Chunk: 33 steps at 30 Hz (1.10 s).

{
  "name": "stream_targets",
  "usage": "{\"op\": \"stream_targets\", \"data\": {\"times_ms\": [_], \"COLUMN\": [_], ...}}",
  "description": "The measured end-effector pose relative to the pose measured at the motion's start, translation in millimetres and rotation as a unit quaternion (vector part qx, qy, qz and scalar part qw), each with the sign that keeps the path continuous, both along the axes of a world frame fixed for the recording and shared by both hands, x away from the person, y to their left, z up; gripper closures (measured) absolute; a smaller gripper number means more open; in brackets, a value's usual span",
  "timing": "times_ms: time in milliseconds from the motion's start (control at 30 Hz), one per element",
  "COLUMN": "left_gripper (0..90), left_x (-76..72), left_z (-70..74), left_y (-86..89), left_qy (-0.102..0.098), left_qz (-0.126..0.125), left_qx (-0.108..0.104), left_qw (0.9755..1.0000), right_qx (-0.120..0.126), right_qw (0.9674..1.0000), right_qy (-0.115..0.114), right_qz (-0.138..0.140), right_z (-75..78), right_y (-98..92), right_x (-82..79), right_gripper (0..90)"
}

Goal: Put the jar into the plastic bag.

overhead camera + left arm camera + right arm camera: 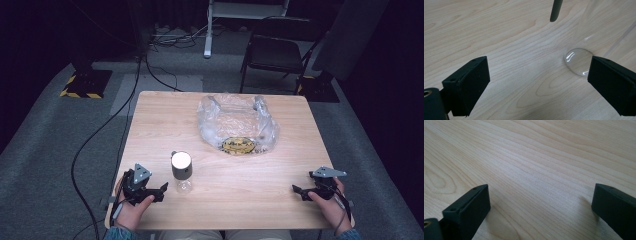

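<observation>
From above, the left claw [161, 190] sits low over the near left part of the desk [280, 200], held in the person's left hand [131, 210]. Its jaws stand apart with nothing between them, so it is released. A clear bottle [182, 172] with a dark cap stands upright just beyond and to the right of that claw's tips, close but apart from them. The right claw [296, 190] rests near the front right corner, well apart from the bottle, its tips turned toward the middle of the desk; it is held in the person's right hand [331, 202]. Farther off than the bottle, toward the far side of the desk, lies a crumpled clear plastic bag [236, 122] with a yellow and black label at its near edge.

In the left gripper view, the two black jaws stand wide over bare wood. The bottle's round clear base [578, 61] sits on the desk just ahead of the right-hand jaw, not between the two. A dark strap [556, 10] hangs down at the top of the view.

In the right gripper view, the jaws are spread wide and released, with plain desk [536, 170] between and ahead of them.
</observation>
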<state>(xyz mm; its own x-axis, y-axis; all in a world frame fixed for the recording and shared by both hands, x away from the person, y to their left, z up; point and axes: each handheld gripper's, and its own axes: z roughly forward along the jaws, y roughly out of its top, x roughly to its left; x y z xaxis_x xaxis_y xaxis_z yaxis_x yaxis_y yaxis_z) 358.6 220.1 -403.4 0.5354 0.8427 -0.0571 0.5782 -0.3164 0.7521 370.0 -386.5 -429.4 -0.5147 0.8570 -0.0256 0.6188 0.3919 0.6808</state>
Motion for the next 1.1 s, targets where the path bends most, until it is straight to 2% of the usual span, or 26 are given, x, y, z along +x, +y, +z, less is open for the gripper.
{"op": "stream_targets", "data": {"times_ms": [267,733,1100], "left_gripper": [4.1,4.2,4.3], "left_x": [-4.9,-11.7,-14.9], "left_z": [14.8,38.3,56.4], "left_y": [-3.2,-12.5,-21.6], "left_qy": [-0.012,-0.029,-0.045], "left_qz": [-0.005,-0.023,-0.04], "left_qx": [-0.007,-0.008,-0.022], "left_qw": [0.9999,0.9993,0.9979], "right_qx": [0.0,-0.001,-0.001], "right_qw": [1.0,1.0,1.0], "right_qy": [0.0,0.0,0.0], "right_qz": [0.0,0.0,-0.001], "right_z": [0.0,-0.1,-0.1], "right_y": [0.1,0.1,0.1], "right_x": [0.0,0.1,0.1], "right_gripper": [2.0,1.8,1.7]}}
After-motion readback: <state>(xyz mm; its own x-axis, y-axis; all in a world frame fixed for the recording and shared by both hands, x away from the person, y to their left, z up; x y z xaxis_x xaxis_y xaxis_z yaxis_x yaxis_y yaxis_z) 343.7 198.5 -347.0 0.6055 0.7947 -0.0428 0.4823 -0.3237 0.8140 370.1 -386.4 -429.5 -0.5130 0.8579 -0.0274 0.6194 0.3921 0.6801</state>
